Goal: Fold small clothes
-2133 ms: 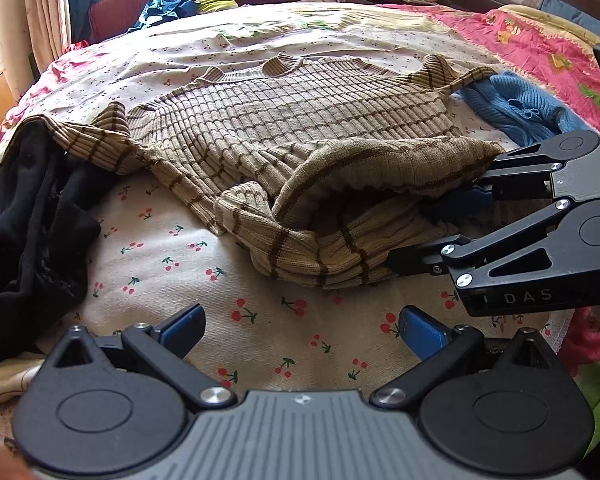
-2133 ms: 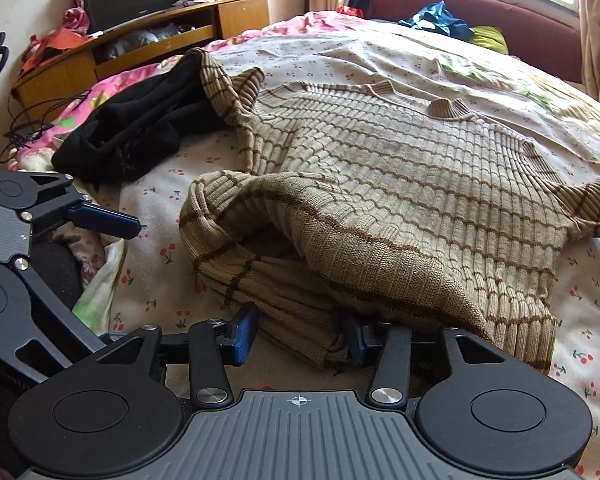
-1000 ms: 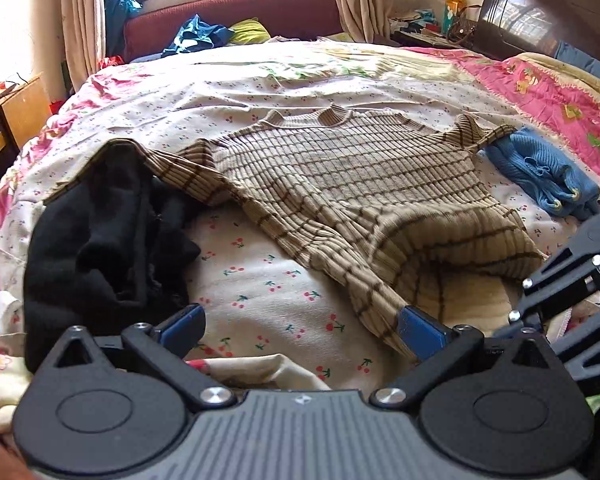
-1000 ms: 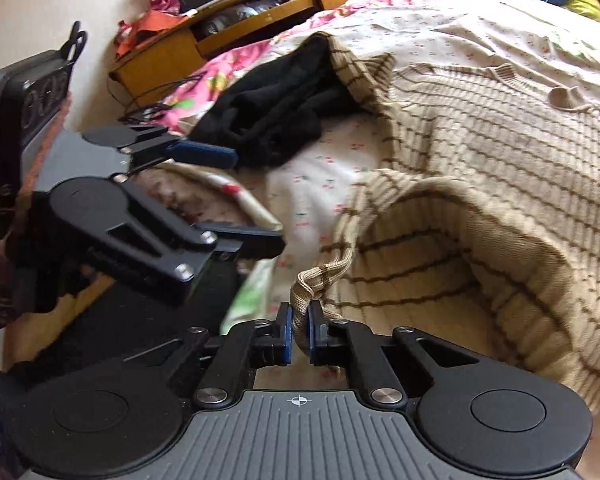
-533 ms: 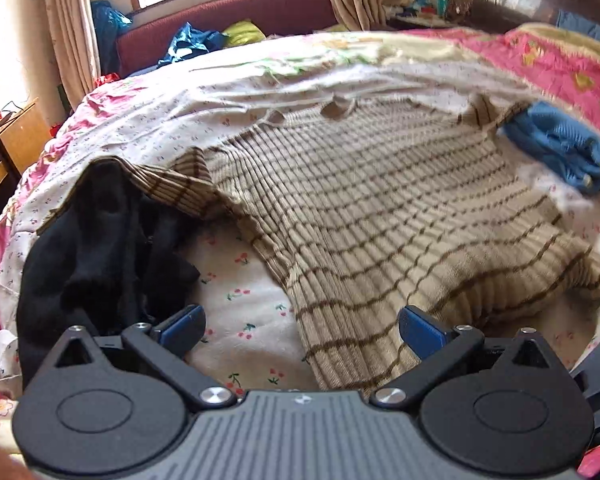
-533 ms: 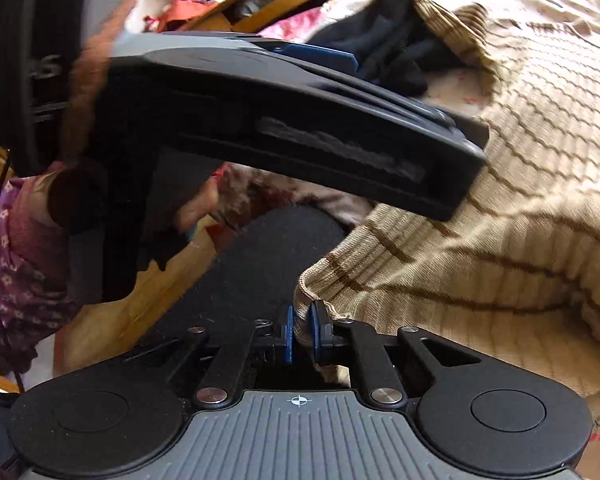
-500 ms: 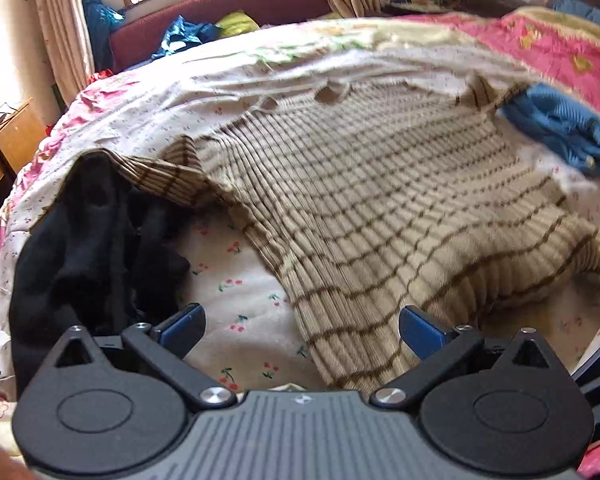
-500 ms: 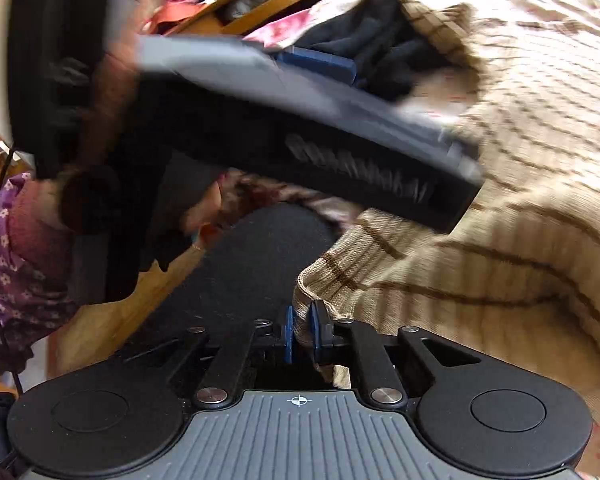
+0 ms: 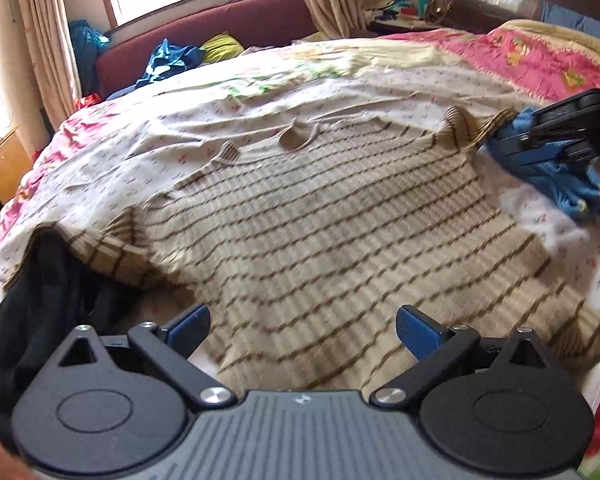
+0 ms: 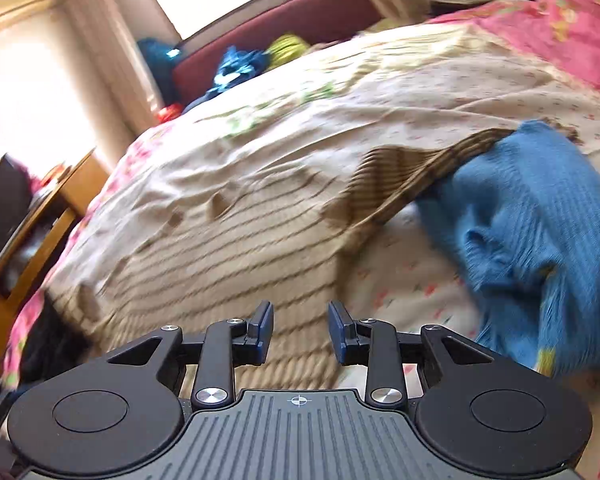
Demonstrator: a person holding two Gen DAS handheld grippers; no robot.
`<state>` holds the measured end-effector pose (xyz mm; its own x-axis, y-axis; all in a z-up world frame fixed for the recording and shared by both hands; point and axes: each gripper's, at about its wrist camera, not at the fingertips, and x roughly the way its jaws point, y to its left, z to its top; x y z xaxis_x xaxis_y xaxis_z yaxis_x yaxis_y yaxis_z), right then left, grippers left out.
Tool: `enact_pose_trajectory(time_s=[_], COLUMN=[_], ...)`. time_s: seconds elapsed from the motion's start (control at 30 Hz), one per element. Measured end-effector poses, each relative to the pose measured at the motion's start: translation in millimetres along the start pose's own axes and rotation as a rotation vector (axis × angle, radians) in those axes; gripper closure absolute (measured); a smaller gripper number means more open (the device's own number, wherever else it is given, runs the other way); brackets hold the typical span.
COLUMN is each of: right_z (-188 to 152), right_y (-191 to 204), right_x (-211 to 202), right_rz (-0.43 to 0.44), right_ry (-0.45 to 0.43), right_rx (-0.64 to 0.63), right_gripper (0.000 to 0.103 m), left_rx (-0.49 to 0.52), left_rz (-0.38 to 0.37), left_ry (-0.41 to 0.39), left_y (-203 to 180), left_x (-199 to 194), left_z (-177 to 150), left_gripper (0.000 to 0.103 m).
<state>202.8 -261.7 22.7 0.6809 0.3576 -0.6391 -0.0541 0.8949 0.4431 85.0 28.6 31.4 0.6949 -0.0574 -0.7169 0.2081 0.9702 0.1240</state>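
A beige sweater with brown stripes (image 9: 320, 232) lies spread flat on the bed, collar away from me. My left gripper (image 9: 302, 326) hovers wide open over its near hem, nothing between the fingers. My right gripper (image 10: 300, 332) has its jaws opening over the sweater's (image 10: 228, 256) right side, with nothing pinched between the blue pads. In the left wrist view the right gripper (image 9: 540, 142) shows at the far right, by the sweater's right sleeve (image 9: 472, 128). That sleeve (image 10: 416, 176) rests partly on a blue knit garment (image 10: 540, 236).
A black garment (image 9: 48, 300) lies bunched at the sweater's left sleeve. The floral sheet (image 9: 180, 128) covers the bed, with a pink blanket (image 9: 540, 56) at the right. A wooden cabinet (image 10: 40, 240) stands left of the bed. Clothes (image 9: 172, 60) lie on the maroon bench.
The folded-up lower half of the sweater has been pulled out flat. My right gripper has let go of the hem and swung to the sweater's right side. The left gripper shifted over the hem.
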Motion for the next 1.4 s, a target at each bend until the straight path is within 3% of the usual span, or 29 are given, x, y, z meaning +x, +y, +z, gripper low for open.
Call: enact_pose_trajectory(time_s=[0.1,0.23,0.33,0.4,0.5,0.57,0.73,0.8,0.83,0.9,1.0,1.1,1.2,1.3,1.4], right_z=[27,31,34,35,41,46,61,67,73,81,72,13,-62,-98,-107], right_y=[-38,-64,-71,-78,-82,-85,-93,-93,-85,-47,53,135,160,154,149], right_x=[43,75,95,97,86,88,101,98,95,83,80,97,119,130,121], right_rz=[-0.026,0.000,0.010,0.011,-0.006,0.002,-0.106,-0.147,-0.182,-0.222,-0.228,-0.145,-0.140,-0.153,-0.170], right_ry=[-0.031,-0.078,-0.106,-0.172,-0.301,-0.319,-0.378,-0.393,-0.393,-0.425,-0.444,-0.350,-0.232,-0.092,-0.059], right_rx=[0.211,0.404,0.496,0.570,0.583,0.596,0.657,0.677,0.626,0.400,-0.180,-0.787,-1.210,-1.286,-1.241], right_gripper=[0.070,0.066,0.067,0.070,0.072,0.069,0.069,0.076,0.088,0.091,0.091,0.092,0.093,0.092,0.087], left_rx=[-0.020,-0.035,-0.040,-0.050,-0.067,-0.095,-0.125,-0.123,-0.126,-0.142,-0.174,-0.207,-0.235,-0.233,-0.208], left_rz=[-0.079,-0.160,-0.166,-0.171,-0.176,-0.198,-0.216,-0.220,-0.220,-0.214,-0.174,-0.116,-0.108,-0.131,-0.148], left_ry=[-0.026,-0.013,-0.014,-0.022,-0.016,0.000,-0.011,-0.013,-0.015,-0.025,-0.044,-0.055,-0.042,-0.047,-0.056], left_y=[-22,-44,-51,-50,-45,-40,-29,-26,-22,-14,4,21,31,31,28], left_x=[30,69,85,87,92,95,91,89,89,83,69,56,57,61,62], left_z=[21,34,31,24,13,9,7,5,5,5,2,-10,-23,-24,-26], left_gripper=[0.000,0.000,0.000,0.000,0.000,0.000,0.000,0.000,0.000,0.000,0.000,0.000,0.000,0.000,0.000])
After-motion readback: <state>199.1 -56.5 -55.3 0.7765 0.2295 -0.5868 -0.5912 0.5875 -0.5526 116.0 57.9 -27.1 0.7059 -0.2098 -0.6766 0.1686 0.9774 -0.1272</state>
